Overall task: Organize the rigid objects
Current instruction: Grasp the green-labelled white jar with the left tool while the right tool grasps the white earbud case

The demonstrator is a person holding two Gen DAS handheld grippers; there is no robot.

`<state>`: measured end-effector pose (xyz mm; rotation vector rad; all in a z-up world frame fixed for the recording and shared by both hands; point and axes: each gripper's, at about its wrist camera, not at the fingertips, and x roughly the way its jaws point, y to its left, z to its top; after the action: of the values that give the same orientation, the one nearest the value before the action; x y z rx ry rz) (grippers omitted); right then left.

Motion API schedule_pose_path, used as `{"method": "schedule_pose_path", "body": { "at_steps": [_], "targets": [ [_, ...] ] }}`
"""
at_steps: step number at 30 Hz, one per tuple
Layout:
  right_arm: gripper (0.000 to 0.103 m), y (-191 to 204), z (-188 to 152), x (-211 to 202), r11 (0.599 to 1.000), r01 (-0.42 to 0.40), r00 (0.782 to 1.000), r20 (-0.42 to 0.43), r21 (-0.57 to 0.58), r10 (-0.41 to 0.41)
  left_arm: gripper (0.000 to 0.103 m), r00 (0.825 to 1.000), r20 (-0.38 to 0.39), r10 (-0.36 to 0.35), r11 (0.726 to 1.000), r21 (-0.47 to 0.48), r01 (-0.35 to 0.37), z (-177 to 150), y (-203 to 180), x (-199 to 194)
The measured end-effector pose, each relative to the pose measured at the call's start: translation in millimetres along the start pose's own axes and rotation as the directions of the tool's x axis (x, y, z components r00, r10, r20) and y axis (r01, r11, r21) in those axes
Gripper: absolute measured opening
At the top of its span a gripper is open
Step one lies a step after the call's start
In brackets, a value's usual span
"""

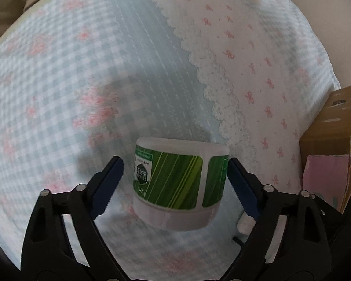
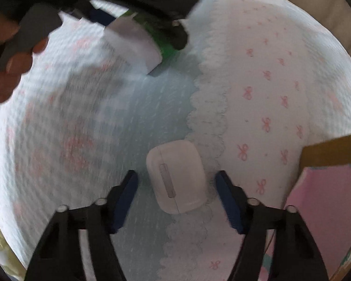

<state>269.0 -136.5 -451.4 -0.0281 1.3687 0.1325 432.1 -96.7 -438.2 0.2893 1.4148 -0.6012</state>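
A white jar with a green label (image 1: pixel 179 183) sits between the fingers of my left gripper (image 1: pixel 175 182); the right pad touches it and the left pad stands a little off, so the jaws are open around it. The jar also shows in the right wrist view (image 2: pixel 138 42), tilted, above the bedspread, with the left gripper around it. A white earbud case (image 2: pixel 175 179) lies on the bedspread between the open fingers of my right gripper (image 2: pixel 176 199), which do not touch it. Its edge shows in the left wrist view (image 1: pixel 244 224).
A cardboard box (image 1: pixel 332 140) with a pink item (image 1: pixel 324 180) inside stands at the right on the bed; it also shows in the right wrist view (image 2: pixel 330 154). The patterned bedspread (image 1: pixel 82 70) covers the surface. A hand (image 2: pixel 9 70) holds the left gripper.
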Motion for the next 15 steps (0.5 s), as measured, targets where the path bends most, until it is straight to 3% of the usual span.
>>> {"method": "schedule_pose_path", "body": {
  "at_steps": [2,4,15],
  "targets": [
    [0.054,5.6,-0.1,0.8,0.999,0.022,1.0,0.006,-0.036,-0.022,0.07,1.0,-0.013,-0.023,1.0,0.005,0.023,1.9,-0.5,5.4],
    [0.045,10.1,-0.4,-0.3,0.997,0.04,0.999,0.01,-0.062,-0.039,0.069,1.0,-0.003,-0.023,1.0,0.01,0.023,1.8,-4.0,6.8],
    [0.044,21.2,-3.7,-11.0,0.998,0.049,0.999,0.008,-0.043,-0.049,0.069,1.0,0.022,0.006,1.0,0.008,-0.006,-7.7,-6.3,0.0]
  ]
}}
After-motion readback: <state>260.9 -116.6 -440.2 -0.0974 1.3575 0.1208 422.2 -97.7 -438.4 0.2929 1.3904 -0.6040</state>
